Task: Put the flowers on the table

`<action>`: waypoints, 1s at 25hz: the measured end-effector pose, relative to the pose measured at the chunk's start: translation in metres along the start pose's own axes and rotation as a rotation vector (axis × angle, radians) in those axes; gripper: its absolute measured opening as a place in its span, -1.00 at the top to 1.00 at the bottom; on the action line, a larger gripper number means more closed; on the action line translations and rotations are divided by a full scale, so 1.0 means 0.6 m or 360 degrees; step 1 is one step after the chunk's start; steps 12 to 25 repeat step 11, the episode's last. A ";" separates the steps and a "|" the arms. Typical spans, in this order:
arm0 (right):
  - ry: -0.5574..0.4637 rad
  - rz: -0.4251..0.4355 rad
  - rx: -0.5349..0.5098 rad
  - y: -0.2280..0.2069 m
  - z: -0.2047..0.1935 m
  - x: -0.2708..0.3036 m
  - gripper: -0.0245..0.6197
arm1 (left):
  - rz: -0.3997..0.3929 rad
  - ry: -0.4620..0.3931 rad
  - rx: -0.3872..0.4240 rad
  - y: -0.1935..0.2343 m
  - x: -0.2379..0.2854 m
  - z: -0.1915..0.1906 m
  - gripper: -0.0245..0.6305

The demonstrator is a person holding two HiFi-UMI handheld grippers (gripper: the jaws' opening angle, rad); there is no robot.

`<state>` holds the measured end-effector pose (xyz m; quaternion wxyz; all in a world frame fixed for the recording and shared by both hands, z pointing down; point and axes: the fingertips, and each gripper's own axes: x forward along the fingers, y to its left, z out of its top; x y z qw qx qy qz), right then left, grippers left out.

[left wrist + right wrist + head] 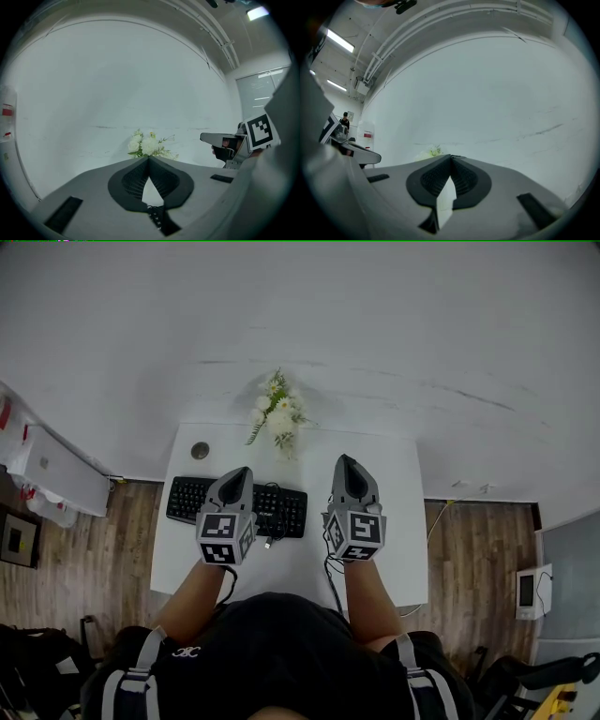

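**Head view.** A person stands at a white rectangular table set against a white wall. The left gripper and the right gripper are held side by side above the tabletop, both pointing towards the wall. The small bunch of white flowers with green leaves sits at the middle of the table's far edge, close against the wall and ahead of both grippers, touched by neither. Whether it stands upright or lies flat cannot be told from above. A black computer keyboard lies on the left part of the table, partly under the left gripper. A small round grey disc rests near the far left corner, apart from the flowers. Brown wooden floor shows on either side of the table.

**Left gripper view.** The dark ribbed jaws meet at their tips with nothing between them. The flowers appear just beyond the tips, and the right gripper shows at the right edge.

**Right gripper view.** The jaws are likewise closed together and empty. The flowers appear small, slightly left of the tips.
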<state>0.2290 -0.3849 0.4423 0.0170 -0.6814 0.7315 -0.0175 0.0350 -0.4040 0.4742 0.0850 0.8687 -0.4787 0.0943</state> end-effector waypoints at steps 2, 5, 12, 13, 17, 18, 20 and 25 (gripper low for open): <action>-0.0001 -0.0003 -0.0010 0.000 0.002 -0.003 0.92 | 0.0006 -0.0001 0.0001 0.003 -0.006 -0.001 0.92; -0.0008 -0.0012 -0.0020 -0.005 0.006 -0.008 0.92 | 0.0018 0.0011 -0.0005 0.007 -0.013 -0.007 0.92; -0.0013 -0.0030 -0.0012 -0.005 0.008 -0.014 0.92 | 0.0022 0.0011 -0.0007 0.015 -0.025 -0.012 0.92; -0.0013 -0.0030 -0.0012 -0.005 0.008 -0.014 0.92 | 0.0022 0.0011 -0.0007 0.015 -0.025 -0.012 0.92; -0.0013 -0.0030 -0.0012 -0.005 0.008 -0.014 0.92 | 0.0022 0.0011 -0.0007 0.015 -0.025 -0.012 0.92; -0.0013 -0.0030 -0.0012 -0.005 0.008 -0.014 0.92 | 0.0022 0.0011 -0.0007 0.015 -0.025 -0.012 0.92; -0.0013 -0.0030 -0.0012 -0.005 0.008 -0.014 0.92 | 0.0022 0.0011 -0.0007 0.015 -0.025 -0.012 0.92; -0.0013 -0.0030 -0.0012 -0.005 0.008 -0.014 0.92 | 0.0022 0.0011 -0.0007 0.015 -0.025 -0.012 0.92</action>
